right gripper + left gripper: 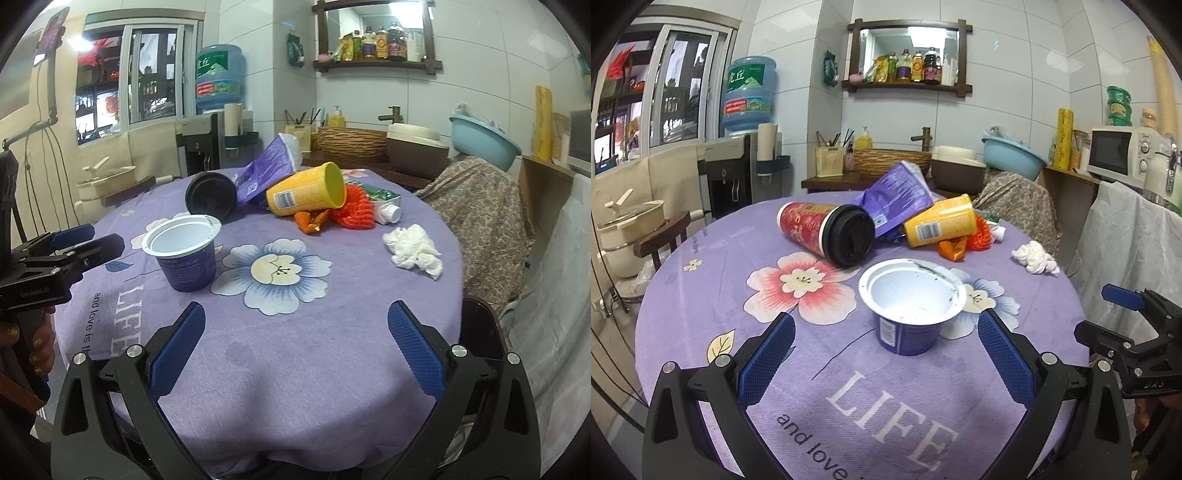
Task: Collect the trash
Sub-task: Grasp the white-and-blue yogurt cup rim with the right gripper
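A purple yogurt cup (909,310) (184,254) stands upright and empty on the round purple tablecloth (738,350). My left gripper (886,343) is open, its fingers either side of the cup and just short of it. Behind lie a red cup with black lid (827,232) (210,197), a purple bag (894,199) (264,170), a yellow cup (940,223) (306,190), orange netting (980,232) (352,210) and a crumpled white tissue (1034,258) (413,251). My right gripper (295,343) is open and empty over the table's near edge.
A green carton with a white cap (386,206) lies by the netting. A cloth-draped chair (487,214) stands at the right. A water dispenser (738,173), a pot on a stool (628,229) and a counter with a basin (1012,155) ring the table.
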Tool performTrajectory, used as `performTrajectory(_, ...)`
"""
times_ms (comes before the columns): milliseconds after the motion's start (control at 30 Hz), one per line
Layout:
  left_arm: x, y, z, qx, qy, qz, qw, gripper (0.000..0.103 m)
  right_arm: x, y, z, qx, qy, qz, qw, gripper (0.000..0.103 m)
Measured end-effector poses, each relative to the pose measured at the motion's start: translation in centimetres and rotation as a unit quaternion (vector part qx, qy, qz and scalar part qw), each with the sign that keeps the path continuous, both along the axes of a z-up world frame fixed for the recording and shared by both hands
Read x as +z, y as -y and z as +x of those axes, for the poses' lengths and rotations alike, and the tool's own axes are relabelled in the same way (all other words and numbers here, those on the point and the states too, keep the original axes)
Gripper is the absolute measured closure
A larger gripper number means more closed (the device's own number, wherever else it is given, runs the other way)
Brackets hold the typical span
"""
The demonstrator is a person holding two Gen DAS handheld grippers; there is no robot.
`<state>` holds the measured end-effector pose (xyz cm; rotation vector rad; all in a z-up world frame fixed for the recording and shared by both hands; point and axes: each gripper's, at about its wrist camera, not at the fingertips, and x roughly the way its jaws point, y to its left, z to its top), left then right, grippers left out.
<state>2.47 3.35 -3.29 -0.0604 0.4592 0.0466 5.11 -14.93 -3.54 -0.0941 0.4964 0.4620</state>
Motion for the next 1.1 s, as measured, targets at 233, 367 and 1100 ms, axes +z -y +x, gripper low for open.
performTrajectory(233,-0.7,-2.2,0.8,0.021,-0.026,0.004,0.9994,0.005,-0.4,-3.6,2.3,0.045,-0.033,-0.019,0.998,0.005)
performTrajectory(367,-0.6,-4.2,1.6,0.032,-0.040,0.010,0.9986,0.005,0.3,-6.0,4.2,0.072,-0.050,-0.026,0.996,0.005)
performTrajectory(1100,-1.2,-8.0,4.5,0.020,-0.081,-0.045,0.9955,0.006,-2.5,-13.9,12.8,0.129,-0.211,0.005,0.969,0.082)
